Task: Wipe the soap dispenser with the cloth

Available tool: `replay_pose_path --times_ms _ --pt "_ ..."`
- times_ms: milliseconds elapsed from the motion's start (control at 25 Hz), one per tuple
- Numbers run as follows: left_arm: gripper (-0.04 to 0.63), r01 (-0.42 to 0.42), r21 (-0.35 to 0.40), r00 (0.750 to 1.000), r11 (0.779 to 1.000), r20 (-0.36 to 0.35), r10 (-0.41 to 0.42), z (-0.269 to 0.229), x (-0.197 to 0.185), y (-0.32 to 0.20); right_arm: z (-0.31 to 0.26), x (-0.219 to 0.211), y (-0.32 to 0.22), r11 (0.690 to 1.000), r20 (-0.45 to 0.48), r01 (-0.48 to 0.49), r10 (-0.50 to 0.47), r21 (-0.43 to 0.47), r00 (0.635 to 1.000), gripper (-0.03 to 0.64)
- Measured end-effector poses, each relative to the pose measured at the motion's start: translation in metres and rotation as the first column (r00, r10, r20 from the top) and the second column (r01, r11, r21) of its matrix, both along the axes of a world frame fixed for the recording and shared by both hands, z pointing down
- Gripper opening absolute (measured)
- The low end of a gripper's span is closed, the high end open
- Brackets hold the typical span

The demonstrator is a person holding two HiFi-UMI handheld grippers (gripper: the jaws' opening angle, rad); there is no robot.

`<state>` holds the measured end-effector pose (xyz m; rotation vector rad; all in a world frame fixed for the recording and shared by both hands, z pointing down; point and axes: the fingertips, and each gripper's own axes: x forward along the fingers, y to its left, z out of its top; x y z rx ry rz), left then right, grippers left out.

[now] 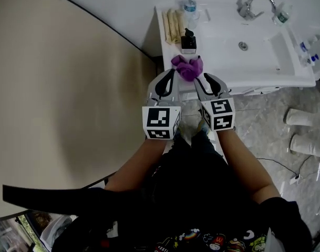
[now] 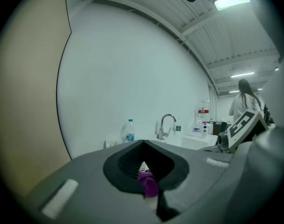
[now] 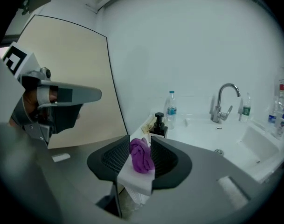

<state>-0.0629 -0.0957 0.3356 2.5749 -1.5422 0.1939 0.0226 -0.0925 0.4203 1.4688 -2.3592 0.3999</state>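
The purple cloth (image 1: 189,67) is bunched over the near left corner of the white sink counter (image 1: 173,51). My right gripper (image 1: 199,73) is shut on the cloth (image 3: 141,155), with a ribbed pad against each side. The black soap dispenser (image 1: 188,41) stands just behind it on the counter, upright, and it also shows in the right gripper view (image 3: 158,124). My left gripper (image 1: 174,71) hovers beside and slightly above the right one, its jaws together and its tip bare. Through the thin slit between its jaws a strip of cloth (image 2: 149,183) shows. The jaws hide the dispenser in the left gripper view.
A water bottle (image 1: 189,3) and rolled beige towels (image 1: 173,25) sit behind the dispenser. The faucet (image 1: 251,4) and basin (image 1: 254,41) lie to the right, with small bottles (image 1: 307,51) at the far end. A beige partition (image 1: 60,88) stands at left, white boots (image 1: 307,130) on the floor, and a person (image 2: 244,101) far off.
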Motion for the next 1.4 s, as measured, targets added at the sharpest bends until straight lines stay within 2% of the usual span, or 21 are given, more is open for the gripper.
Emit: replay_pose_path --times_ms 200,320,560,640,800,920,1400 --pt "0.001 0.076 -0.037 0.997 0.996 0.024 -0.076 0.016 -0.015 -0.017 0.056 0.001 -0.031 0.99 -0.053 -0.028 0.02 -0.14 0.998 0.251" --pt "0.001 0.111 -0.057 0.993 0.992 0.035 -0.109 0.025 -0.025 -0.027 0.08 -0.006 -0.048 0.98 -0.072 -0.029 0.015 -0.199 0.997 0.277" --pt "0.001 0.133 -0.101 0.991 0.986 0.035 -0.13 0.041 -0.034 -0.038 0.114 -0.017 -0.068 0.95 -0.108 -0.047 0.014 -0.31 0.994 0.288" --pt "0.001 0.132 -0.111 0.991 0.985 0.033 -0.129 0.045 -0.034 -0.042 0.121 -0.017 -0.072 0.941 -0.128 -0.056 0.014 -0.334 0.992 0.258" --pt "0.001 0.115 -0.122 0.993 0.986 0.026 -0.113 0.049 -0.032 -0.053 0.125 -0.013 -0.08 0.934 -0.167 -0.082 0.025 -0.347 0.986 0.172" --pt "0.001 0.101 -0.132 0.995 0.986 0.017 -0.099 0.051 -0.029 -0.061 0.121 -0.012 -0.084 0.935 -0.164 -0.087 0.031 -0.344 0.986 0.143" --pt "0.001 0.071 -0.121 0.997 0.99 0.009 -0.071 0.049 -0.017 -0.082 0.089 -0.009 -0.099 0.954 -0.096 -0.079 0.054 -0.288 0.994 0.119"
